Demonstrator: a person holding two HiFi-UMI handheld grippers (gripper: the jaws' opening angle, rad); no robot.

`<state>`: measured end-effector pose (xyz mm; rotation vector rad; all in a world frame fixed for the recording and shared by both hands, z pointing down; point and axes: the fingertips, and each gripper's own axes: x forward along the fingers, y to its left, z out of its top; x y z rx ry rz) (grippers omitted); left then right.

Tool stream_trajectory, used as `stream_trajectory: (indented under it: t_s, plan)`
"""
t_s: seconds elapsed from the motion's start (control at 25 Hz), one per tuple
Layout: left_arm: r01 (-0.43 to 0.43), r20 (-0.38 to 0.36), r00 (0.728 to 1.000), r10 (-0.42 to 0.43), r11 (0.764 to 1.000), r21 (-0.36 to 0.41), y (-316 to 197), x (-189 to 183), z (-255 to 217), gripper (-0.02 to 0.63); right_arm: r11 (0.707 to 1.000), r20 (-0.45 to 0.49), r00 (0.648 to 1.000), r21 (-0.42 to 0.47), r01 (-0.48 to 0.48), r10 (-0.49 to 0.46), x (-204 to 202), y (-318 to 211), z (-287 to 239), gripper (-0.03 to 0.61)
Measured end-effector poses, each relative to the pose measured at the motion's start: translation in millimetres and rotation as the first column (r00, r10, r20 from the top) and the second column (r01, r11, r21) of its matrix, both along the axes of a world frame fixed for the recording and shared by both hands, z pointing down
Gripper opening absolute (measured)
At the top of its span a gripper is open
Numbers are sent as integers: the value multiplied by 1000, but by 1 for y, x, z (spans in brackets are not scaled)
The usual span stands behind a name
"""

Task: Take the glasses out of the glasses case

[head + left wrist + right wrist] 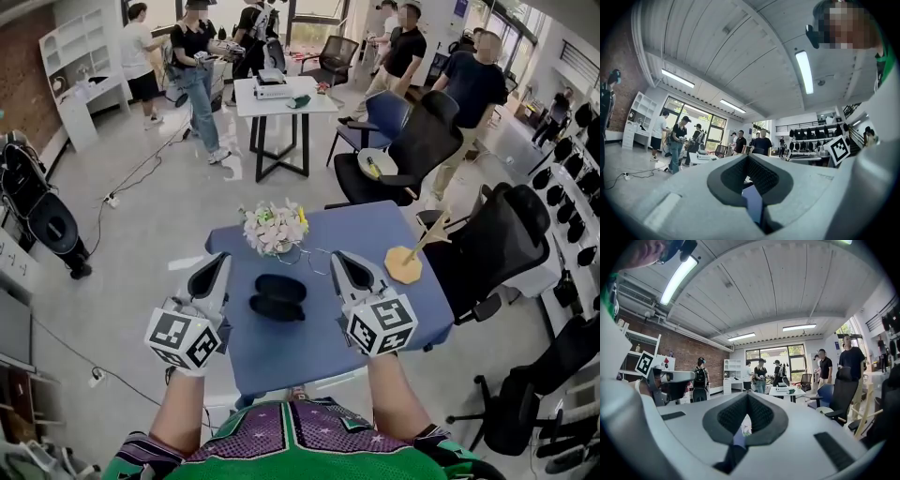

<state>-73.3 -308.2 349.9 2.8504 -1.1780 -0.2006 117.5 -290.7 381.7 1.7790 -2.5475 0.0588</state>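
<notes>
Black glasses case — one, possibly open

We see a bright, evenly lit room: ceiling tube lights and tall windows at the far end give the light, and the windows look slightly washed out. On the blue tabletop the glasses case throws only a faint, soft shadow. All three views bow strongly toward the edges, and both gripper views end in a round black vignette. Distant figures seem a little soft to us, perhaps from the wide lens.
</notes>
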Motion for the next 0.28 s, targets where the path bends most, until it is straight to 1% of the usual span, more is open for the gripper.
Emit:
stream_trajectory:
  t_s: [0.28]
  plan:
    - [-1, 4, 1000, 1, 1000, -3, 1, -2, 4, 15, 1000, 0, 1000, -4, 1, -1, -2, -1, 4, -2]
